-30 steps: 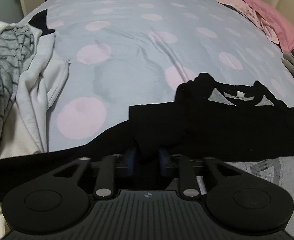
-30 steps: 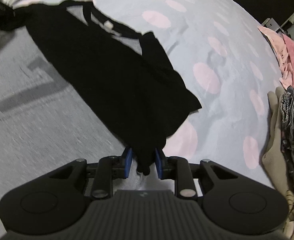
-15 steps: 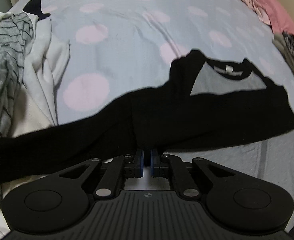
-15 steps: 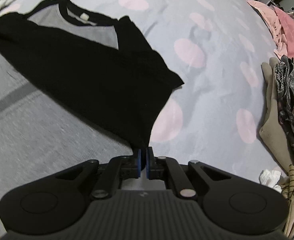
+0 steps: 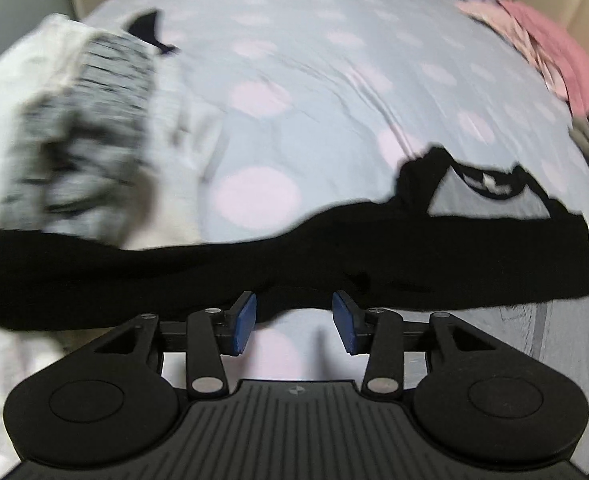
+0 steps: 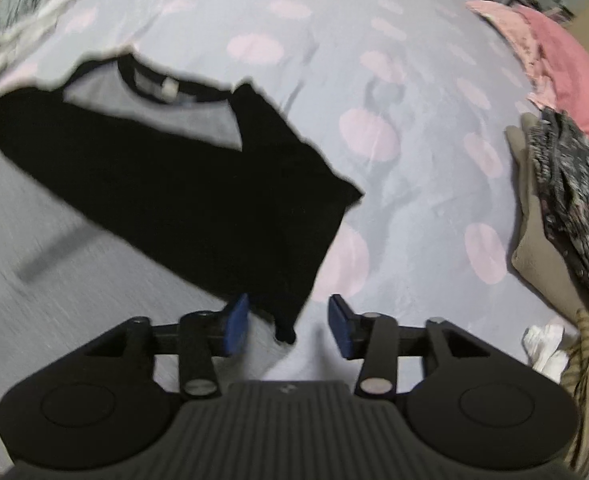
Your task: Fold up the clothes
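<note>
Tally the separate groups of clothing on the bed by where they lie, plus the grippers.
Black-and-grey shirt spread in front: 1
Heap of white and striped clothes on one side: 1
Pile of pink and patterned clothes on the other side: 1
Open grippers, left gripper and right gripper: 2
Total: 5

A bedroom in a home. A wide bed (image 5: 334, 60) fills the view, covered by a pale grey sheet with pink dots. Loose clothes lie in heaps (image 5: 74, 128) along its edges, a pink pillow (image 6: 566, 72) sits at one corner, and a pale padded headboard (image 5: 566, 4) stands behind it.
</note>
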Available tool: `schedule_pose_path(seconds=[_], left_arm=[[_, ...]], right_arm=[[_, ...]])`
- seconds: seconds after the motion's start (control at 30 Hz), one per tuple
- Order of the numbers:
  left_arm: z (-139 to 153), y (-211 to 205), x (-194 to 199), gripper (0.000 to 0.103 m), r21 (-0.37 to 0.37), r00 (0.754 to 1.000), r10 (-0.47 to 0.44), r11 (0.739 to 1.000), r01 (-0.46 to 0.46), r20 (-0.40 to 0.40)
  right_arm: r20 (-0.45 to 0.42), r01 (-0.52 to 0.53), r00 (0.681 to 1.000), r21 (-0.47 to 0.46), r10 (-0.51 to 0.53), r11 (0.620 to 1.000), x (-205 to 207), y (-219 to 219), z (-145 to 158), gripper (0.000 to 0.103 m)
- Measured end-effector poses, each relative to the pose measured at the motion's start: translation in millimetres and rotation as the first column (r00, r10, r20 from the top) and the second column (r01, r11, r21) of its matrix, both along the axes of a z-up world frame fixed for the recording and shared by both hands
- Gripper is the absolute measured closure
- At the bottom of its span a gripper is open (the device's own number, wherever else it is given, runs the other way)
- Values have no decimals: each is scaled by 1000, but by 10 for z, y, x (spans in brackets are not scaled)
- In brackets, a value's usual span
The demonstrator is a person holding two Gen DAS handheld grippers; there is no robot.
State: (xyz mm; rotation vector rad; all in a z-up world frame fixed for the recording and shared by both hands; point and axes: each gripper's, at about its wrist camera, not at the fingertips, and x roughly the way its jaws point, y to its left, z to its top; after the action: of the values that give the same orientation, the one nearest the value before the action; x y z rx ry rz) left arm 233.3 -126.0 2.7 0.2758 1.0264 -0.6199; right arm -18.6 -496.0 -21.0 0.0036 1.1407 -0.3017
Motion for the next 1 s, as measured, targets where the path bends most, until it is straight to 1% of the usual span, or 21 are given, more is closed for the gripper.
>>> schedule_pose_path(seconds=[0.07, 0.13, 0.17, 0.23, 0.33, 0.43, 0.47, 0.53, 0.63, 0.7, 0.73, 0.8, 0.83, 0.87, 0.9, 0.93, 0.97, 1.0], left_arm=[[130, 193, -5, 59, -19, 998, 38, 999, -37, 45], [260, 378, -10, 59, -29, 993, 74, 997, -71, 97], [325, 470, -12, 58, -35, 988, 92, 995, -88, 123], [453, 644, -18, 58, -44, 975, 132, 991, -126, 178], [616, 917, -6, 56, -74, 942, 215, 977, -202, 259], [720, 1143, 39, 52, -80, 902, 279, 960, -268, 328], [737, 1195, 58, 50, -64, 892, 284, 958, -279, 352], [726, 1276, 103, 49, 4, 880, 260, 959, -285, 397], [615, 1326, 198, 48, 98, 886, 201, 960, -264, 418], [507, 1366, 261, 48, 142, 898, 178, 957, -253, 402], [445, 1385, 297, 48, 158, 900, 177, 953, -258, 397], [335, 1416, 373, 51, 178, 902, 185, 946, -271, 391], [292, 1431, 404, 57, 179, 902, 192, 944, -277, 386], [277, 1449, 426, 66, 168, 904, 207, 943, -286, 375], [269, 1467, 445, 74, 153, 904, 225, 943, -296, 362], [278, 1479, 453, 86, 135, 905, 243, 943, -305, 348], [304, 1486, 446, 94, 116, 903, 258, 943, -313, 343], [343, 1494, 420, 94, 97, 898, 268, 943, -319, 349]], right_arm=[[54, 23, 998, 13, -23, 1000, -21, 42, 100, 48], [68, 34, 997, 13, -34, 999, -14, 96, 169, 44], [71, 41, 997, 14, -42, 999, -13, 126, 197, 44], [78, 47, 996, 33, -49, 998, -21, 188, 248, 42], [78, 40, 996, 65, -45, 997, -29, 297, 307, 42], [85, 20, 996, 57, -25, 998, -47, 406, 351, 41], [87, 13, 996, 51, -17, 999, -56, 436, 364, 41], [89, 1, 996, 40, -4, 999, -74, 478, 387, 41], [90, 3, 996, 31, -6, 1000, -83, 493, 409, 41], [87, 13, 996, 29, -15, 999, -80, 487, 408, 41], [84, 19, 996, 28, -21, 999, -73, 485, 404, 41], [80, 28, 996, 31, -30, 999, -53, 485, 393, 41], [78, 29, 996, 32, -32, 999, -39, 489, 386, 41], [74, 29, 997, 31, -31, 999, -20, 498, 378, 41], [72, 27, 997, 28, -29, 999, -4, 512, 375, 41], [72, 24, 997, 26, -25, 999, 11, 524, 373, 41], [72, 19, 997, 23, -21, 1000, 27, 537, 371, 41], [72, 12, 997, 20, -14, 1000, 45, 557, 372, 41]])
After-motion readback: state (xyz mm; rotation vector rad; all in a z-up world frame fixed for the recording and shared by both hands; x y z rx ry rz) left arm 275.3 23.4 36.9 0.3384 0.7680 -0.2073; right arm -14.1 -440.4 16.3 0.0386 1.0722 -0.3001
